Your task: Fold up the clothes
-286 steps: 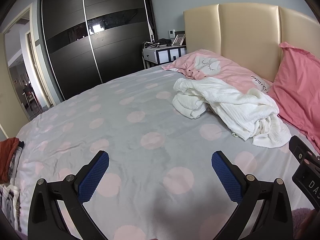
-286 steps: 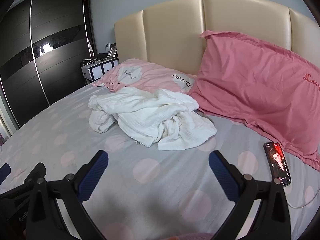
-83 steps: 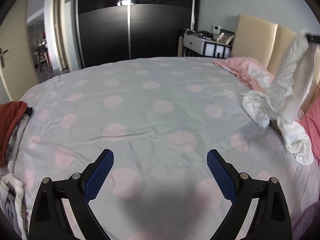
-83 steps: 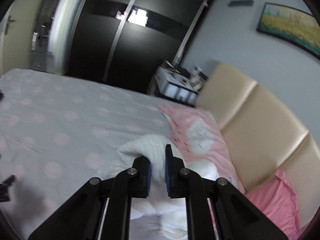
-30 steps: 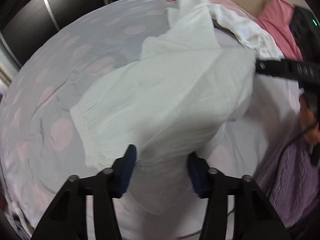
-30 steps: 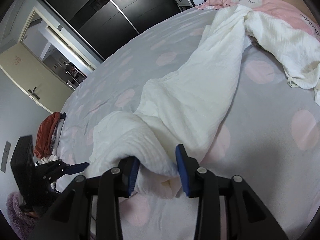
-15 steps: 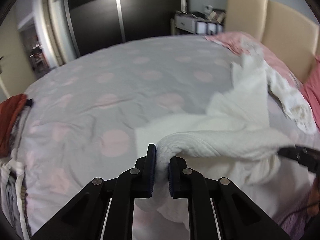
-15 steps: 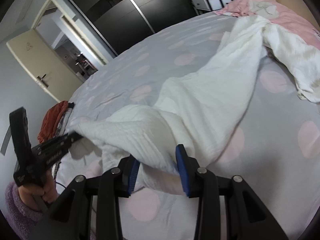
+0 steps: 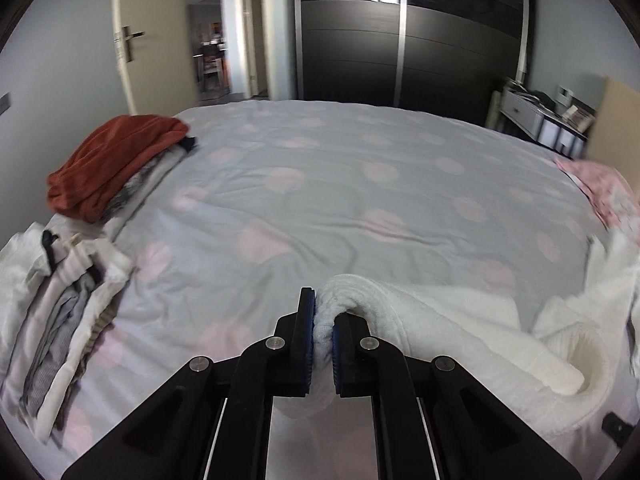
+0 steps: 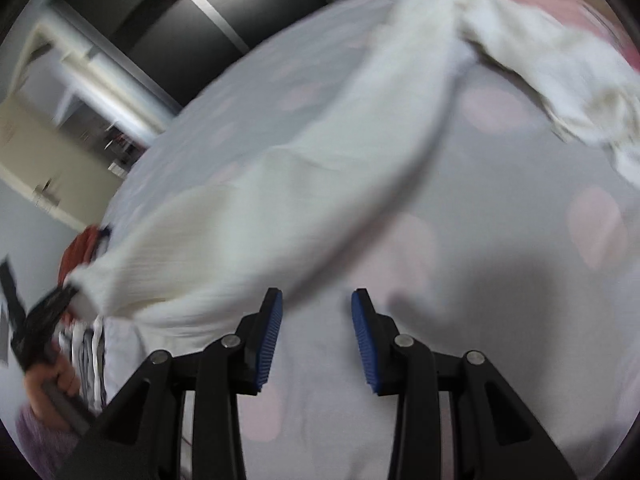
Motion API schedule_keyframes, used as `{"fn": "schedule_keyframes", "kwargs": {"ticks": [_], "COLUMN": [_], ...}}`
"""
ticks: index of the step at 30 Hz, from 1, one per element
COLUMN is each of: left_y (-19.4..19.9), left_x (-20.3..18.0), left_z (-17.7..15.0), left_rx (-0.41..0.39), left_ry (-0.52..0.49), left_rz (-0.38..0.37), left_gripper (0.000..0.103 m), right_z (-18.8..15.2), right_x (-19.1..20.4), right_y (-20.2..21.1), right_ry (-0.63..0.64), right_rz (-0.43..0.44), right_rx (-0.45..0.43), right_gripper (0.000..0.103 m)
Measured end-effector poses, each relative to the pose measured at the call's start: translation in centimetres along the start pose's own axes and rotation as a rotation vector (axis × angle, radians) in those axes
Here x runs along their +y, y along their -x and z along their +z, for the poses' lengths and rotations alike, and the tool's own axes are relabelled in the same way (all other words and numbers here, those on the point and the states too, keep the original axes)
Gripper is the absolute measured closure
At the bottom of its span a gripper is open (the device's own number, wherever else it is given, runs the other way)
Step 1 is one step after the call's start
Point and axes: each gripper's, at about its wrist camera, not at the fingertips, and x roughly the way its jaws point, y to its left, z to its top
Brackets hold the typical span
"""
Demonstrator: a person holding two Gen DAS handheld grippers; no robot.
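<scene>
The left gripper (image 9: 323, 334) is pinching a bunched edge of the white garment (image 9: 460, 320), which is trailing toward the lower right of the frame across the dotted bedspread (image 9: 340, 184). The right gripper (image 10: 316, 336) is standing apart, empty. The thin pinch may be slipping if tugged. Blur is hiding the garment's shape.

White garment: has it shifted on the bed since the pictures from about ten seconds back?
Yes. The white garment, then heaped by the pink pillow, now stretches across the bedspread toward the folded stack, one end pinched in the left gripper.
</scene>
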Motion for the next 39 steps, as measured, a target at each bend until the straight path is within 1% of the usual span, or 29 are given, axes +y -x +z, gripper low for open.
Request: {"fn": "schedule_keyframes", "kwargs": {"ticks": [2,5,7,12,16,19,22,24,27,33,34,36,37,38,39], "left_y": [0.1,0.3,-0.1,-1.5,-2.8,-3.4,-4.1,-4.6,-5.6,-6.8,-7.0,-7.4,-7.5,-7.6,-7.7], "left_x": [0.7,1.5,1.6,1.5,1.2,0.8,0.2,-0.3,-0.9,-2.2,-2.4,-2.8,-3.0,-3.1,-3.2], "left_z": [0.3,0.4,0.4,0.3,0.1,0.0,0.0,-0.1,-0.2,-0.5,-0.5,-0.5,-0.5,-0.5,-0.4], "left_rx": [-0.024,-0.043,-0.031,0.009,0.05,0.064,0.071,0.083,0.104,0.121,0.123,0.126,0.124,0.122,0.12], "left_ry": [0.026,0.048,0.049,0.04,0.054,0.046,0.022,0.006,-0.009,-0.066,-0.074,-0.088,-0.092,-0.096,-0.1], "left_rz": [0.044,0.086,0.085,0.094,0.101,0.101,0.107,0.118,0.13,0.16,0.165,0.172,0.174,0.176,0.177], "left_gripper": [0.095,0.095,0.095,0.095,0.095,0.095,0.095,0.095,0.095,0.095,0.095,0.095,0.095,0.095,0.095], "right_z": [0.5,1.0,1.3,2.3,2.8,3.1,3.9,4.5,5.5,7.0,7.1,7.3,7.4,7.4,7.5], "right_x": [-1.8,-2.8,-3.2,-2.3,-0.8,0.2,1.1,1.5,1.0,0.2,0.2,0.3,0.5,0.7,0.8], "right_y": [-0.1,0.0,0.1,-0.4,-0.3,-0.4,-1.2,-2.0,-3.9,-7.7,-8.0,-8.3,-8.3,-8.2,-8.2], "right_ry": [-0.089,-0.137,-0.157,-0.116,-0.058,-0.027,-0.008,-0.007,-0.035,-0.086,-0.076,-0.053,-0.035,-0.02,-0.011], "right_rz": [-0.013,-0.029,-0.039,-0.038,0.025,0.072,0.107,0.116,0.13,0.151,0.148,0.134,0.114,0.101,0.092], "right_rx": [-0.003,-0.029,-0.044,-0.065,-0.111,-0.13,-0.131,-0.126,-0.1,-0.041,-0.046,-0.058,-0.068,-0.074,-0.081], "right_gripper": [0.068,0.068,0.068,0.068,0.068,0.068,0.068,0.068,0.068,0.068,0.069,0.081,0.09,0.094,0.096]}}
